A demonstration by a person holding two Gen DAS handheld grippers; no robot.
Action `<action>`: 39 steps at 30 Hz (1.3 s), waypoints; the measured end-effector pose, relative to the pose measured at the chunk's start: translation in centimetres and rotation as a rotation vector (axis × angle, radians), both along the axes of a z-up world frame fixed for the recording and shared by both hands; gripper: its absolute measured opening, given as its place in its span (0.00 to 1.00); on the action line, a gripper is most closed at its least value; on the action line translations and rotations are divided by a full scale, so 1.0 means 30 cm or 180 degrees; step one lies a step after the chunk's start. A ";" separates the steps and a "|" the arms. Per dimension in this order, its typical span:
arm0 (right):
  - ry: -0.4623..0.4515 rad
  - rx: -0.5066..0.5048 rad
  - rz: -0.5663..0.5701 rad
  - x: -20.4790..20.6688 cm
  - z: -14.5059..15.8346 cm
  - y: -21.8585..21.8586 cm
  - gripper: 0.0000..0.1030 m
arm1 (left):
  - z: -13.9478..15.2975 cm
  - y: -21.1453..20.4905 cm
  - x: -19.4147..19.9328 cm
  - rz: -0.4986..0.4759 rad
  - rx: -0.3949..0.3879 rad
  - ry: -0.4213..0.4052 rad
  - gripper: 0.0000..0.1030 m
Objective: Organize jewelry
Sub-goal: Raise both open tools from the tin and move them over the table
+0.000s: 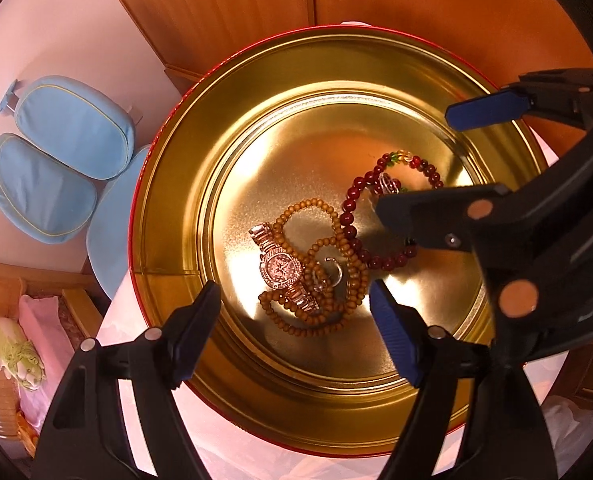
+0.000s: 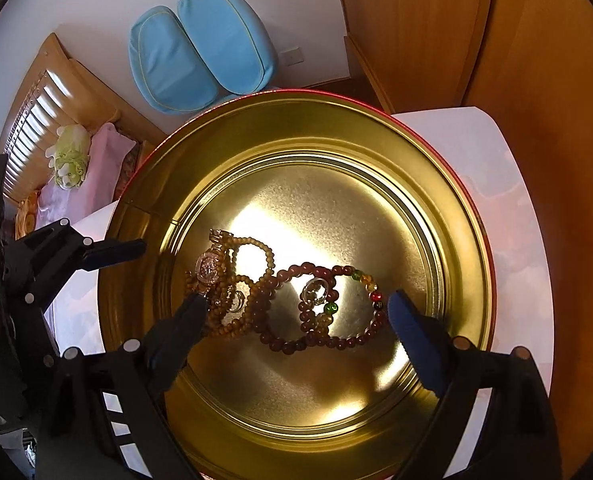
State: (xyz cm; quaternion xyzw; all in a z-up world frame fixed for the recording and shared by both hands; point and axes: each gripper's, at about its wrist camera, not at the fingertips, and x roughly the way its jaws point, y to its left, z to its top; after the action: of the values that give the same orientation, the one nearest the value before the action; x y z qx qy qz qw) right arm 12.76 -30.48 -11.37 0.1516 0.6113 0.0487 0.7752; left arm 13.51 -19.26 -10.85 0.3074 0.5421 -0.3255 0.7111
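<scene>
While both grippers hang over the round gold tin [image 1: 256,92], pointing steeply down into it, neither one holds anything. The left gripper [image 1: 296,300] has its jaws spread wide, the blue pads apart above the near side of the tin floor, with a rose-gold watch [image 1: 282,270] and a looped strand of tan wooden beads [image 1: 328,240] lying on the floor below the gap. The right gripper [image 2: 296,312] is likewise released, its fingers standing far apart over a dark red bead bracelet [image 2: 296,344] that carries a few green and amber beads.

All the jewelry lies in a loose heap near the middle of the tin's floor. The watch lies tangled in the tan strand, toward the left wall as the right camera sees it. The red bracelet touches the tan beads and spreads toward the right wall. A small clear ring [image 2: 314,292] rests inside the loop of the red bracelet, and another silvery ring [image 1: 332,272] sits among the tan beads just beside the watch.

The tin has a red outer rim and stands on a pale table [image 2: 496,168]. Beyond it are a blue cushioned chair [image 2: 200,52] and wooden cabinet panels [image 1: 224,8].
</scene>
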 end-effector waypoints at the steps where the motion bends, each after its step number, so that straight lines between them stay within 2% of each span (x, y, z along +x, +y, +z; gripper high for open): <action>1: -0.0002 -0.0005 -0.0007 -0.002 0.002 -0.003 0.91 | 0.000 0.001 -0.001 0.0008 -0.0007 0.0005 0.73; 15: -0.0119 -0.0017 -0.0046 -0.039 0.049 -0.001 0.91 | 0.021 0.046 0.004 0.0151 -0.0104 -0.0034 0.73; 20: -0.0278 0.0026 -0.0206 -0.074 0.093 -0.021 0.91 | 0.046 0.081 -0.009 0.0177 -0.0136 -0.0090 0.73; 28: -0.0890 0.0322 -0.0066 -0.199 0.192 0.032 0.91 | 0.152 0.274 -0.086 0.0340 -0.0515 -0.0332 0.73; 33: -0.1101 0.0600 -0.0044 -0.269 0.224 0.084 0.91 | 0.214 0.421 -0.149 0.0517 -0.0722 -0.0505 0.73; 36: -0.1184 0.0660 0.0036 -0.305 0.246 0.136 0.91 | 0.236 0.515 -0.196 0.0676 -0.0831 -0.0547 0.73; 39: -0.1261 0.0687 0.0226 -0.340 0.270 0.203 0.91 | 0.241 0.610 -0.249 0.0846 -0.0839 -0.0604 0.73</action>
State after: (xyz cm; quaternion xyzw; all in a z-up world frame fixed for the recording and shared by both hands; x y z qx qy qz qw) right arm 2.56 -24.41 -3.27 0.1995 0.4433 0.1698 0.8572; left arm 6.03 -0.97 -3.61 0.1668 0.4612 -0.2665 0.8297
